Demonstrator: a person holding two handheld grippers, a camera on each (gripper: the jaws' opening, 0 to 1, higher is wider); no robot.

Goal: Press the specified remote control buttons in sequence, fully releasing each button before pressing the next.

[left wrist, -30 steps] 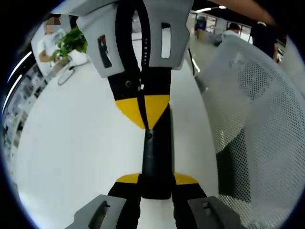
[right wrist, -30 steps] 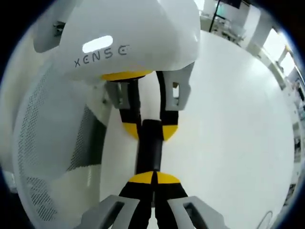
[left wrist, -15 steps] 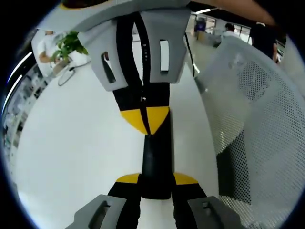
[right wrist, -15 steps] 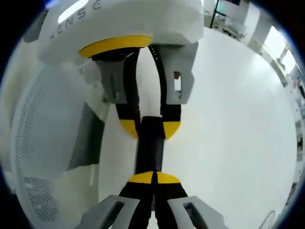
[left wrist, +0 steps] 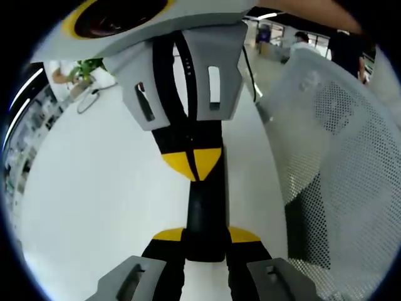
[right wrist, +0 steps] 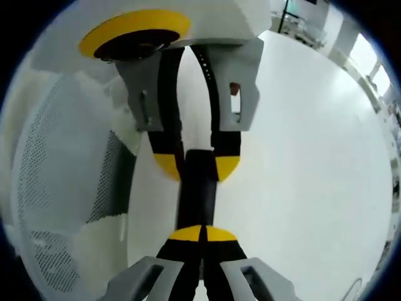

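Remote (left wrist: 205,213) clamped in left claw (left wrist: 205,241) | right claw (right wrist: 202,233) closed, seemingly touching it | mesh chair (left wrist: 338,157) beside

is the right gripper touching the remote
Touching. In the left gripper view the right gripper's closed yellow tips sit on the far end of the black remote, no gap showing.

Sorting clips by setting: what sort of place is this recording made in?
Probably an open-plan office. A large white table carries the work, a white mesh office chair stands beside it, a potted plant sits at the far end, and people are among desks behind.
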